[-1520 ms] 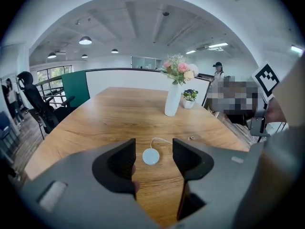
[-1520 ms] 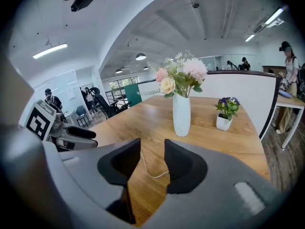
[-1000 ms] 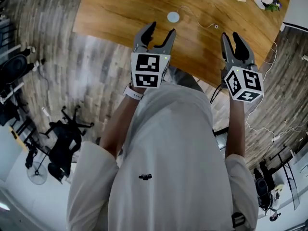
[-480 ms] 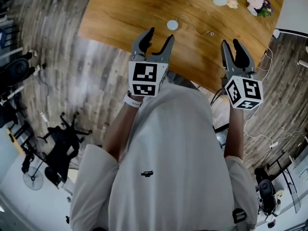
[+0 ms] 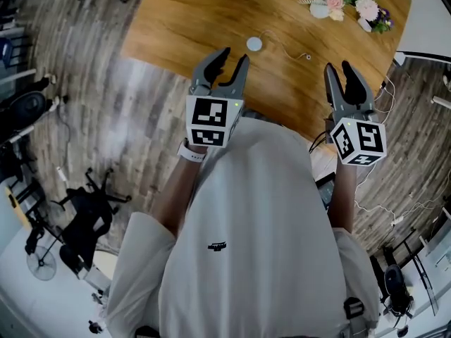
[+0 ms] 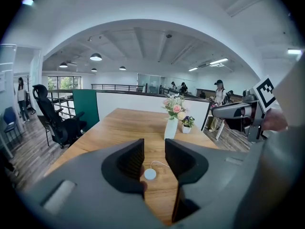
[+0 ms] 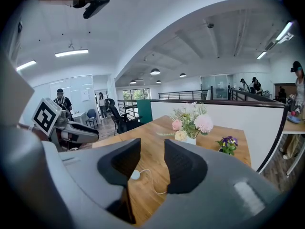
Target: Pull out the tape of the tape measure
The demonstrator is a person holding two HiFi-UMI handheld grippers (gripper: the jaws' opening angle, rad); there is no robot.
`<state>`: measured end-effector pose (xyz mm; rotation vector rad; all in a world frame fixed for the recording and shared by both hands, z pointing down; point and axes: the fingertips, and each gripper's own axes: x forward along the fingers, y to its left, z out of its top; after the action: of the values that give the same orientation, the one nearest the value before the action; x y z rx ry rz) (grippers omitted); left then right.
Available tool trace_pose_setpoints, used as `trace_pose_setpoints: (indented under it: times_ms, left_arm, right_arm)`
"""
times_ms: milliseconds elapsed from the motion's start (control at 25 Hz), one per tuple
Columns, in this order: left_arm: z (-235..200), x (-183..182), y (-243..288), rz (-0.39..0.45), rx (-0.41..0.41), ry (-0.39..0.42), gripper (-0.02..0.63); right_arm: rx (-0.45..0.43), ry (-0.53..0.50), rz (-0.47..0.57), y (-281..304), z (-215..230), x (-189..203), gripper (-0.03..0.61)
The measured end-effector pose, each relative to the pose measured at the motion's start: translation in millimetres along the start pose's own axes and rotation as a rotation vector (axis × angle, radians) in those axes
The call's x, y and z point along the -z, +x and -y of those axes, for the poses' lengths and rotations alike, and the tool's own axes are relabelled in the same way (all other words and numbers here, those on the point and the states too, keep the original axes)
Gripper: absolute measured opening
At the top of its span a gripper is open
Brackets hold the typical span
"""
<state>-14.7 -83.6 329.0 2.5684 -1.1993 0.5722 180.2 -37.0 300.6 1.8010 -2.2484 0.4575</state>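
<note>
Head view: my left tongs (image 5: 234,55) have just been narrowing on nothing and my right tongs (image 5: 338,67) stand apart, empty. Both should reach far, squarely, to the white disc (image 5: 254,44) on the table (image 5: 176,20), likely the tape measure.

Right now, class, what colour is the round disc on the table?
The disc is white, clearest in the head view.

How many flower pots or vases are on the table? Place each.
2. A tall white vase of pink flowers stands near the table's far end; a small pot of purple flowers sits beside it. None seems hidden.
</note>
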Motion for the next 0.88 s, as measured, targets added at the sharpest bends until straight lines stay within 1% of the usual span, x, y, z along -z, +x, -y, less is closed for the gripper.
trace_pose_setpoints:
  times_ms: [160, 280, 400, 440, 600, 680, 800, 880]
  left_arm:
    - [-5, -8, -11, 0.022, -0.020, 0.010, 0.144]
    - [-10, -12, -17, 0.027, -0.041, 0.006, 0.121]
    - [-20, -12, -24, 0.018, -0.087, -0.007, 0.035]
    - [-22, -11, -27, 0.018, -0.095, -0.015, 0.015]
    - [-26, -18, -32, 0.043, -0.095, -0.049, 0.015]
    - [-27, -21, -38, 0.056, -0.098, -0.056, 0.015]
    - [-27, -27, -45, 0.072, -0.094, -0.057, 0.015]
    - [-24, -32, -50, 0.085, -0.088, -0.050, 0.015]
  right_arm:
    - [-0.002, -0.014, 0.028, -6, -3, -16, 0.160]
    - [0.010, -0.031, 0.032, -10, -3, -25, 0.132]
    - [0.020, -0.040, 0.030, -13, -2, -29, 0.104]
    - [0.020, -0.039, 0.030, -14, -2, -29, 0.100]
    - [0.020, -0.026, 0.057, -21, 2, -38, 0.050]
    - [0.024, -0.025, 0.065, -26, 1, -41, 0.038]
    - [0.026, -0.029, 0.082, -30, -3, -46, 0.032]
    - [0.026, -0.021, 0.103, -35, -4, -49, 0.007]
